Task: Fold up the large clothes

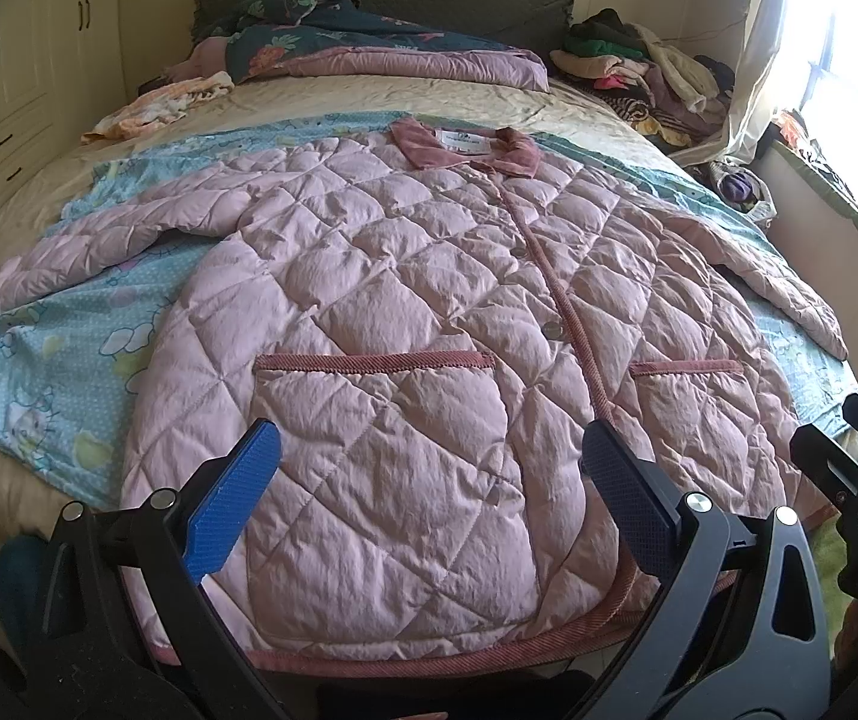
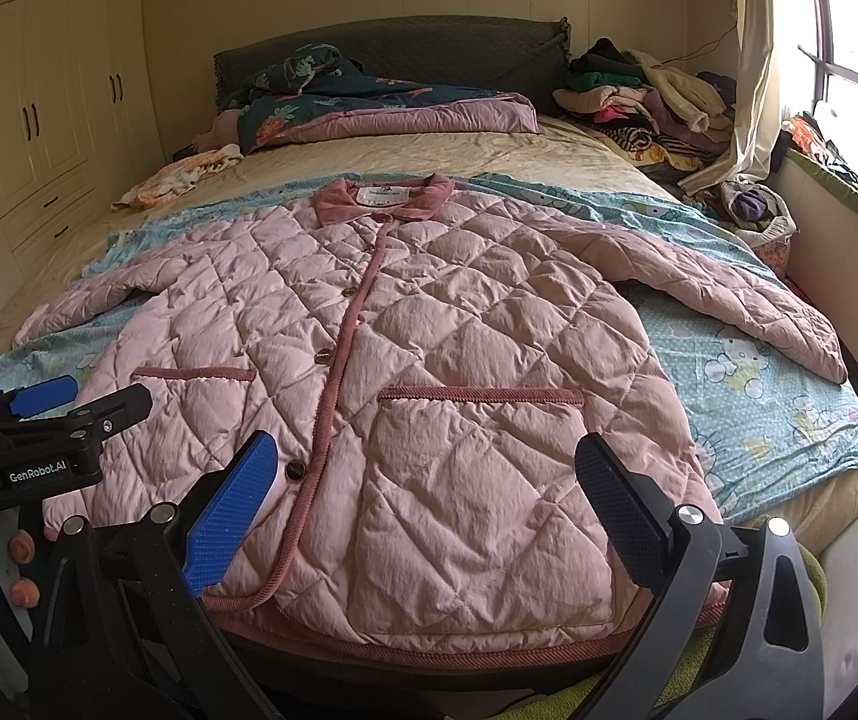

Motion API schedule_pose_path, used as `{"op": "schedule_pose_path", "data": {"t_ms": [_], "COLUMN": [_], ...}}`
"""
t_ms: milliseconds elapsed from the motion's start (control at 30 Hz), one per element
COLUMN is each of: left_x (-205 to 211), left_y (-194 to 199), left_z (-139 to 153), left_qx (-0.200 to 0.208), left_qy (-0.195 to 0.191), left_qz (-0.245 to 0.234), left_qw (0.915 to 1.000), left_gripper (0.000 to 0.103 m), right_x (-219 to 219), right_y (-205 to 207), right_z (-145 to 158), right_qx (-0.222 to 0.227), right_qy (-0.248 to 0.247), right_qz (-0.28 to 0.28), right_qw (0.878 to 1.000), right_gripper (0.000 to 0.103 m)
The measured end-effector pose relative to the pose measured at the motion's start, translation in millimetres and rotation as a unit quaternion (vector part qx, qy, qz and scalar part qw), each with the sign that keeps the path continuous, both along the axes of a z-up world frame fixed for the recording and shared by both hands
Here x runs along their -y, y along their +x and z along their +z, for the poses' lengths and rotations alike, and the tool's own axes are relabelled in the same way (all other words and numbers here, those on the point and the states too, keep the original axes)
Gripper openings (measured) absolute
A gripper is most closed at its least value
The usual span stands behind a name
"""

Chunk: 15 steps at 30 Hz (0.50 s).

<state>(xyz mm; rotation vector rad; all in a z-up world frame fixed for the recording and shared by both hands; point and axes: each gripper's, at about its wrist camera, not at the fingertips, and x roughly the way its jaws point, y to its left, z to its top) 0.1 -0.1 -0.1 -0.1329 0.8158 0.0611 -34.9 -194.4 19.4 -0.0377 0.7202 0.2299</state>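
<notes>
In the left wrist view, the quilted pink jacket [image 1: 405, 324] is seen spread flat, front up and buttoned, on the bed [image 1: 369, 96], collar [image 1: 465, 147] toward twelve o'clock and hem toward six. The left gripper [image 1: 429, 510] is held fully open above the hem, nothing between its pads. The left sleeve [image 1: 105, 240] is stretched toward nine o'clock.

In the right wrist view, the right gripper [image 2: 423, 510] is likewise spread wide and empty over the right pocket [image 2: 477, 450]. The right sleeve [image 2: 747, 306] is extended toward three o'clock. A sleeve fold is probably best begun at the cuffs, each pinched through both layers and laid across the chest without dragging the padding.
</notes>
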Motion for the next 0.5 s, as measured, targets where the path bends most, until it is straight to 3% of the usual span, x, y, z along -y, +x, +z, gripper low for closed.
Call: {"op": "schedule_pose_path", "data": {"t_ms": [500], "left_x": [0.0], "left_y": [0.1], "left_z": [0.1], "left_qx": [0.000], "left_qy": [0.000], "left_qz": [0.000], "left_qw": [1.0000], "left_gripper": [0.095], "right_x": [-0.5], "right_y": [0.3], "right_z": [0.1], "right_qx": [0.001], "right_qy": [-0.001], "right_qz": [0.000], "right_qw": [1.000], "right_gripper": [0.099]}}
